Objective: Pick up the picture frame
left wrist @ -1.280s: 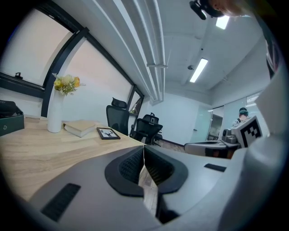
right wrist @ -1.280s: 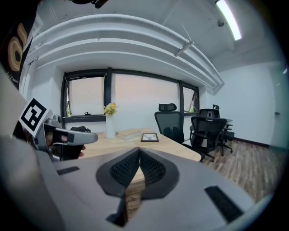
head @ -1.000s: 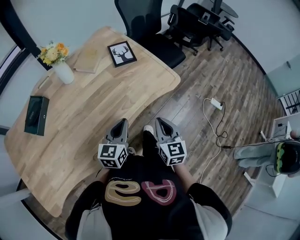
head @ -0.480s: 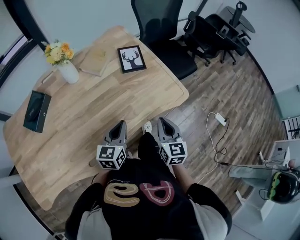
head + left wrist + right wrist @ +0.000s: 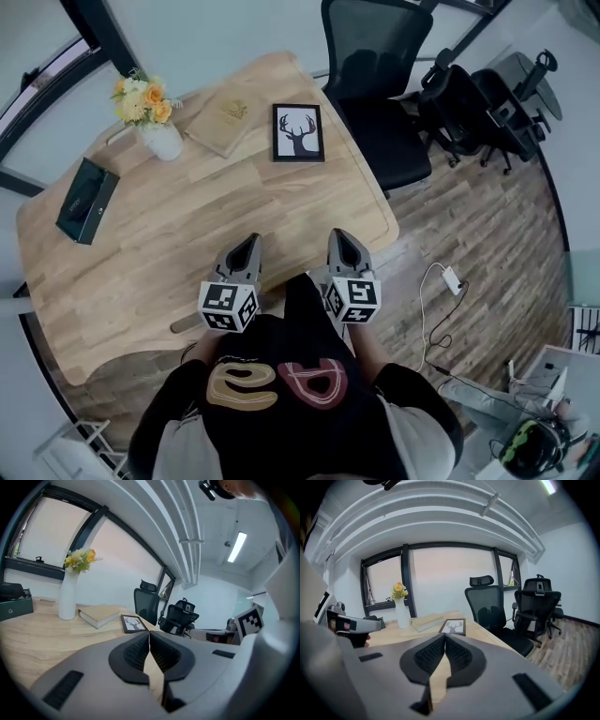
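The picture frame [image 5: 299,132], black-edged with a deer head print, lies flat near the far right edge of the wooden table [image 5: 187,234]. It also shows small ahead in the left gripper view [image 5: 135,623] and the right gripper view [image 5: 454,626]. My left gripper [image 5: 245,246] and right gripper [image 5: 341,238] hover over the near edge of the table, both shut with nothing between the jaws, well short of the frame.
A white vase of flowers [image 5: 155,122], a tan book [image 5: 223,117] and a dark green box [image 5: 86,200] sit on the far half of the table. Black office chairs [image 5: 380,94] stand beyond the table's right end. A cable and charger [image 5: 447,281] lie on the wood floor.
Both grippers and the head have moved toward the table, from beside its edge to over its near edge. The frame now lies more directly ahead. Jaws stayed shut.
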`<state>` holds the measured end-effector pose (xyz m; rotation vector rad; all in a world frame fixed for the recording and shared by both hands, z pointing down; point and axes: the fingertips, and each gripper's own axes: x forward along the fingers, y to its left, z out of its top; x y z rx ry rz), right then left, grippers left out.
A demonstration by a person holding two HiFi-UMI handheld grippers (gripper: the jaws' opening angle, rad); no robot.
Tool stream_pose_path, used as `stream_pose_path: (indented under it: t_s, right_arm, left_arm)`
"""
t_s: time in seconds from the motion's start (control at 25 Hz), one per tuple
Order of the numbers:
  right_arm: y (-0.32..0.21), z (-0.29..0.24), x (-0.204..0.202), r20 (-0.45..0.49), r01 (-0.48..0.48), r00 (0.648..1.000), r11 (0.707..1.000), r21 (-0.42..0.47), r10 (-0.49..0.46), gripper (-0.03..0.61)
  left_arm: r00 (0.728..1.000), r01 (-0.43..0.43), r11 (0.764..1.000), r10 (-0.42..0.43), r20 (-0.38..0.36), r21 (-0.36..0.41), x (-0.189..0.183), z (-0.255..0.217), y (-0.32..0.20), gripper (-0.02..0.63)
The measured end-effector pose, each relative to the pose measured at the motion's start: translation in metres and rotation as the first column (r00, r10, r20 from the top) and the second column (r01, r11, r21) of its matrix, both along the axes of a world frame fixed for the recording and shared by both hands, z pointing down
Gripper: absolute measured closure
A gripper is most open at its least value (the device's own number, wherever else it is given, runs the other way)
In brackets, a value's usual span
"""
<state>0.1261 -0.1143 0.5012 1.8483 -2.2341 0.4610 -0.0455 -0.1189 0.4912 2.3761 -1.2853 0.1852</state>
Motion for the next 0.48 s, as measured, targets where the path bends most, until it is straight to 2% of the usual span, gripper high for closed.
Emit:
stream_pose_path:
  t_s: [0.48]
  right_arm:
    - [-0.088,-0.001,0.034,-0.029,0.019,0.999,0.999,-0.031,-0.019,0.568]
  left_arm:
    - [0.995,0.055,0.999,-0.055,0.089,0.001,0.032,0.002,-0.077,0.595]
